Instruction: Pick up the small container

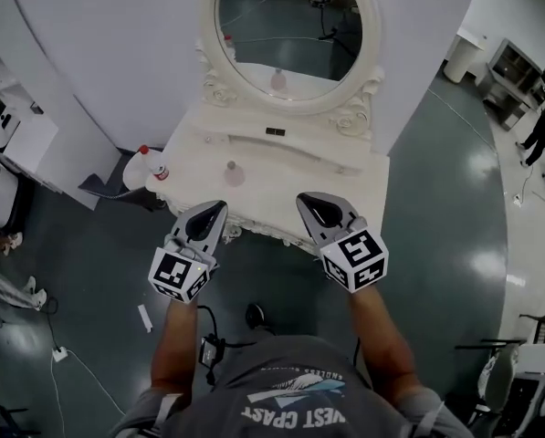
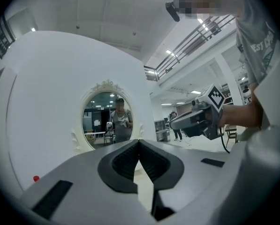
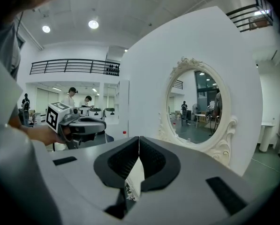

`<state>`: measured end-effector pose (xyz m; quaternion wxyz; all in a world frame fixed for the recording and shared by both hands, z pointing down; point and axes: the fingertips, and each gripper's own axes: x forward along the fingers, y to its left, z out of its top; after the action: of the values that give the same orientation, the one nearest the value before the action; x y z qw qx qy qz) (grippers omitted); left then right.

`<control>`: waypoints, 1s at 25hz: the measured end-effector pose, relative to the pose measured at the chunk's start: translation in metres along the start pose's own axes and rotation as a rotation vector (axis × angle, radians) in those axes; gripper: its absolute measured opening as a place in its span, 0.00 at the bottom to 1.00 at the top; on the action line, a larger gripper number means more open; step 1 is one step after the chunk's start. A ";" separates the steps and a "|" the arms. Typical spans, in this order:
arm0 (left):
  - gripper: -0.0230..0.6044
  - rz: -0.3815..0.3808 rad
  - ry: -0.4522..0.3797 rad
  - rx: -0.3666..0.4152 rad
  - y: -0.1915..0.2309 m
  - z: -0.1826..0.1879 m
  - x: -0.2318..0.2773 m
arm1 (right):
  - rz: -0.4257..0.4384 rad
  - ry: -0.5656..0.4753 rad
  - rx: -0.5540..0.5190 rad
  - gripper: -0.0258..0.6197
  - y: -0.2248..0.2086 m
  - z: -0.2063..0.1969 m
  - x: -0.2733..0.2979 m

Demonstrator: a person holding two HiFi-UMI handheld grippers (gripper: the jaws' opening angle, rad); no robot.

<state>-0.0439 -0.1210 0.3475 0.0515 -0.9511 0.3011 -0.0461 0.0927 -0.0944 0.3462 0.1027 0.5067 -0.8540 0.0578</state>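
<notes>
- Head view: your left gripper [image 1: 214, 213] and right gripper [image 1: 312, 206] are held side by side at the near edge of the white dressing table [image 1: 295, 185]. Both point toward the oval mirror [image 1: 290, 26].
- Head view: the small container [image 1: 234, 173] stands upright on the tabletop. It is at 1 o'clock from your left gripper's tip and 10 o'clock from the right's, touching neither.
- Head view: a red-capped bottle [image 1: 153, 164] stands at the container's 9 o'clock, at the table's left end.
- Left gripper view: the jaws are pressed together with nothing between them. Your right gripper [image 2: 196, 121] shows at 2 o'clock and the mirror [image 2: 107, 118] at 11 o'clock. The container does not show here; it is possibly behind the gripper body.
- Right gripper view: the jaw tips meet and are empty. Your left gripper [image 3: 76, 123] shows at 9 o'clock and the mirror [image 3: 198, 107] at 2 o'clock.
</notes>
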 end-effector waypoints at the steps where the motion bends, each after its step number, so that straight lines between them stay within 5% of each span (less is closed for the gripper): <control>1: 0.06 -0.010 0.001 -0.002 0.007 -0.002 0.004 | -0.009 0.003 0.005 0.08 -0.002 0.000 0.006; 16: 0.06 -0.104 0.008 -0.028 0.086 -0.024 0.045 | -0.092 0.041 0.018 0.08 -0.023 0.010 0.081; 25: 0.06 -0.097 0.012 -0.079 0.123 -0.044 0.045 | -0.088 0.076 0.022 0.08 -0.023 0.005 0.115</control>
<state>-0.0823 -0.2497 0.3783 0.0100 -0.9655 0.2566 -0.0426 0.0590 -0.2050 0.3681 0.1322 0.5424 -0.8256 0.0818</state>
